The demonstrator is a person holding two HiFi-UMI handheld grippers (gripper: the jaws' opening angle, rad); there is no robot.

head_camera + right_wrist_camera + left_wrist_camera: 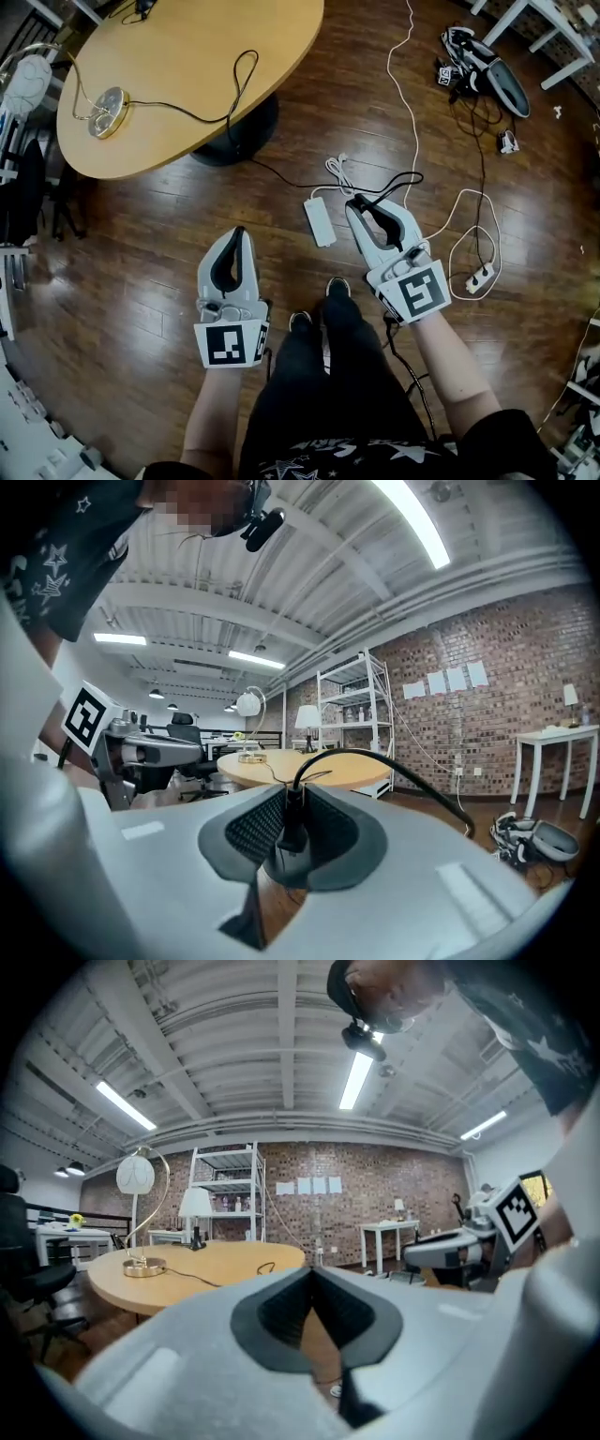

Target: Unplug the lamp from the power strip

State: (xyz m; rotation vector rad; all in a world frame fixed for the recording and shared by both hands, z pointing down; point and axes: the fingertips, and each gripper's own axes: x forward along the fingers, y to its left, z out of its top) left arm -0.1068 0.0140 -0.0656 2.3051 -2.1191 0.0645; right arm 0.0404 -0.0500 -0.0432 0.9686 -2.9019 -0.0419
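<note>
My right gripper (360,202) is shut on the lamp's black plug (292,823), which stands upright between the pads. It hangs just right of the white power strip (320,221) on the floor, and the plug is out of the strip. The black cord (281,176) arcs from the plug across the floor and up to the lamp's brass base (109,112) on the round wooden table (187,75). My left gripper (235,240) hovers left of the strip, shut and empty. The left gripper view shows the lamp (137,1175) on the table (216,1262).
A white cable (412,103) runs across the floor to a second small power strip (480,277) at the right. A dark bag (487,70) lies at the back right. The table's black pedestal (239,131) stands behind the strip. The person's shoes (337,287) are just in front of it.
</note>
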